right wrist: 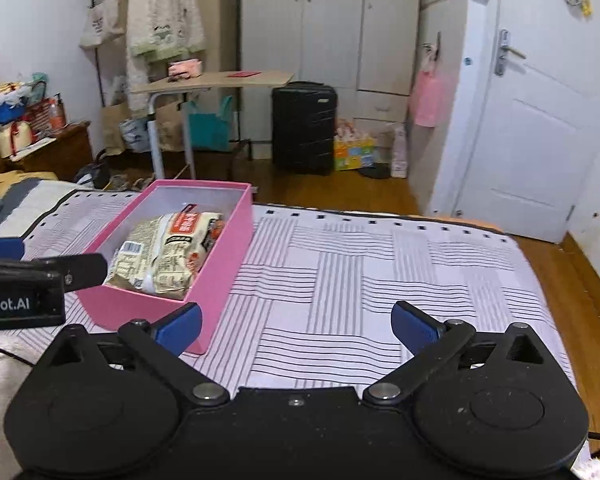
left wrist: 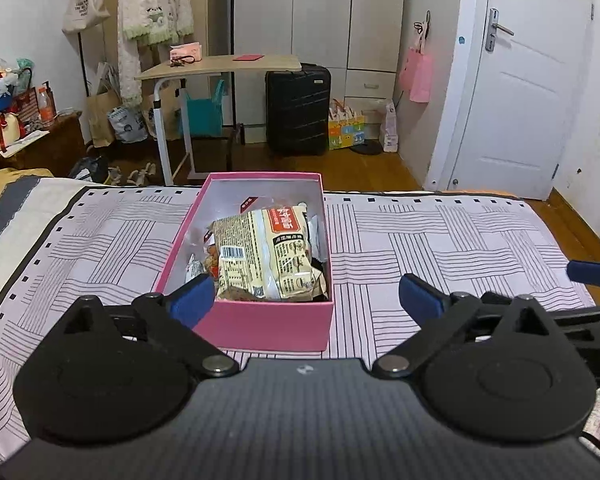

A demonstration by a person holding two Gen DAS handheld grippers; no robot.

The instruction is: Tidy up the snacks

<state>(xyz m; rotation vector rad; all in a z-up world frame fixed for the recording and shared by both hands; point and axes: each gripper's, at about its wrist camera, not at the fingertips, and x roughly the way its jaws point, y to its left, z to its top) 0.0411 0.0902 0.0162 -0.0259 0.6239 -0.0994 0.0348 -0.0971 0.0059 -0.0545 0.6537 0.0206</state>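
A pink box (left wrist: 268, 326) stands on the bed, open at the top and filled with snack packets. A large beige noodle packet (left wrist: 266, 258) lies on top. My left gripper (left wrist: 306, 300) is open and empty, just in front of the box's near wall. In the right wrist view the pink box (right wrist: 216, 272) sits to the left with the beige packet (right wrist: 168, 252) inside. My right gripper (right wrist: 296, 328) is open and empty over bare bedspread to the right of the box. The left gripper's finger (right wrist: 2, 248) shows at the left edge.
The striped bedspread (left wrist: 440, 248) covers the bed. Beyond its far edge are a wooden floor, a small table (left wrist: 220, 66), a black suitcase (left wrist: 298, 110), bags and a white door (left wrist: 532, 92). A nightstand with clutter (left wrist: 20, 120) stands far left.
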